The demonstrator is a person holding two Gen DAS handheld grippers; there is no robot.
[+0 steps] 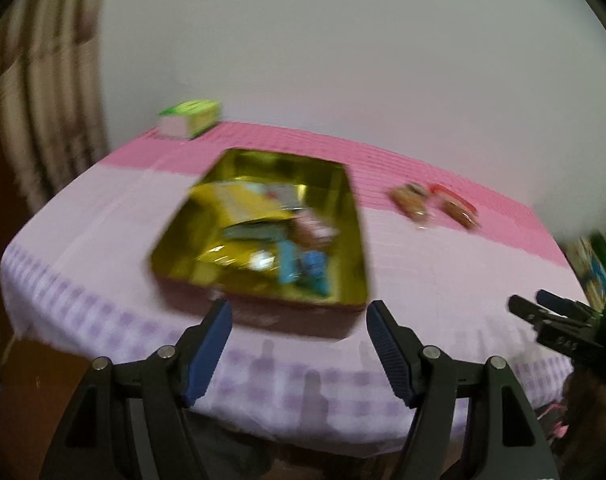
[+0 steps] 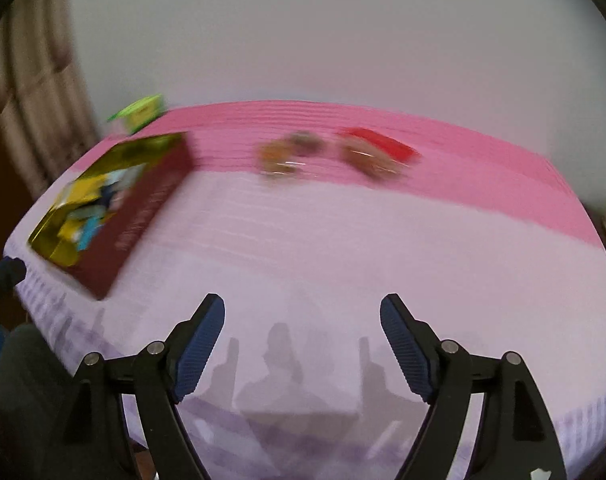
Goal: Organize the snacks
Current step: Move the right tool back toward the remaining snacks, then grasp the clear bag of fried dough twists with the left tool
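Note:
A gold-lined tin (image 1: 345, 200) with dark red sides sits on the pink and lilac tablecloth (image 1: 103, 216), holding several snack packets, yellow and blue among them. My left gripper (image 1: 299, 312) hovers open just before its near wall, nothing between the pads. Two snack packs lie loose to the tin's right: a brown one (image 1: 409, 199) and a red-edged one (image 1: 457, 206). In the right wrist view my right gripper (image 2: 303, 308) is open and empty over bare cloth, with the tin (image 2: 143, 216) at far left and the brown pack (image 2: 287, 154) and red pack (image 2: 377, 154) ahead. Both views are blurred.
A green and white box (image 1: 191, 122) stands at the table's far left corner, also visible as a green box (image 2: 139, 114). A curtain (image 1: 43, 92) hangs at left, a plain wall behind. The right gripper's tips (image 1: 551, 312) show at the left view's right edge.

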